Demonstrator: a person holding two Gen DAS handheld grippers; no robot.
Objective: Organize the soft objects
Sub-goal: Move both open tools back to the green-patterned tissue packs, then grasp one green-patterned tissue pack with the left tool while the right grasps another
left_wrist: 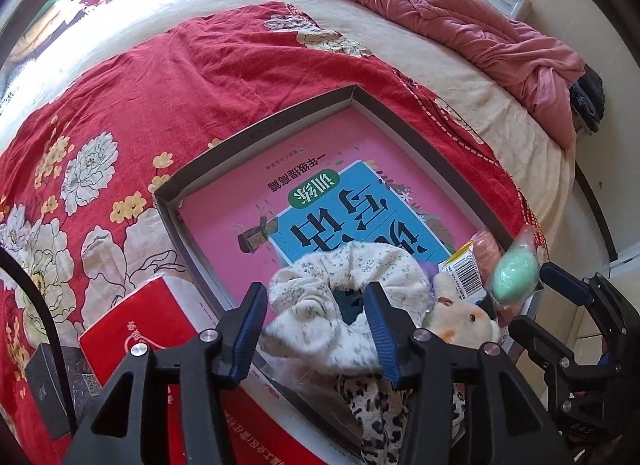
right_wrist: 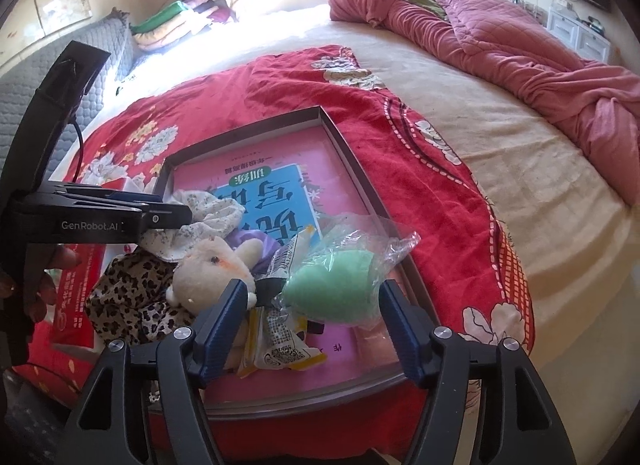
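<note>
From the left wrist, the left tongs (left_wrist: pixel 316 329) point steeply down with their jaws parted around the floral scrunchie (left_wrist: pixel 344 305), which lies loose in the near corner of the shallow box (left_wrist: pixel 256 133) on the bed. The pads look clear of the cloth, so I judge it released there to join the other soft things.

From the right wrist, the right tongs (right_wrist: pixel 310 321) angle down, jaws wide, straddling the green sponge in its clear bag (right_wrist: pixel 336 285) without pressing it. It rests in the box beside the plush toy (right_wrist: pixel 216 269) and leopard cloth (right_wrist: pixel 128 297).
</note>
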